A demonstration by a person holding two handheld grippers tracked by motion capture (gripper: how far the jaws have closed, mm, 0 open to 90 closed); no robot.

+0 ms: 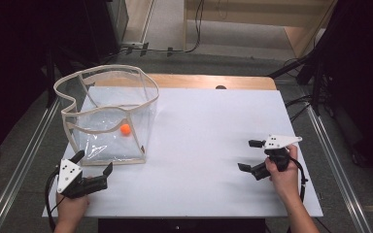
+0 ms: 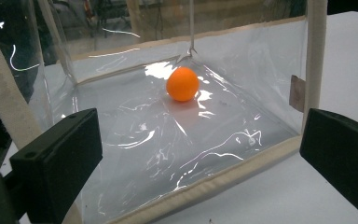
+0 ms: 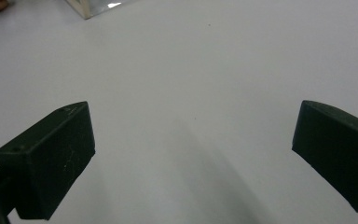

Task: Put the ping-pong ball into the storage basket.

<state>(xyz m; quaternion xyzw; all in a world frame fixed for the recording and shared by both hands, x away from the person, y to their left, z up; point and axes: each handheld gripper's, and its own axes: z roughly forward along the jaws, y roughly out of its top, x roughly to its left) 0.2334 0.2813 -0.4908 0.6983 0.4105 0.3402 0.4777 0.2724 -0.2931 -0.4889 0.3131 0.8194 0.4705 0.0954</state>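
Both black jaws of the left gripper (image 2: 200,154) sit wide apart right at the bottom of its own view, holding nothing, and they're pointed straight at the near wall of the clear bag (image 2: 186,154). From above, that gripper (image 1: 93,162) is just short of the bag's (image 1: 108,116) front bottom edge, not touching as far as I can tell.

The orange ball (image 2: 182,84) is inside the bag, resting on its floor toward the back right corner (image 1: 125,129). So it's behind plastic from where the left gripper is coming in.

Right gripper (image 1: 247,155) is well apart from all that, over bare white table (image 3: 205,70), jaws spread and empty too.

What I'd worry about:
- The bag looks floppy, thin walls with a wavy cloth rim. Push into the near wall and my guess is it just slides or folds in, and the ball rolls off.
- Going for the ball means coming over the rim, and snagging it could tip the whole thing.
- The ball is round and smooth, so a slightly off-centre pinch probably squirts it away.
- Nothing is bracing the bag right now, with the right gripper that far off.
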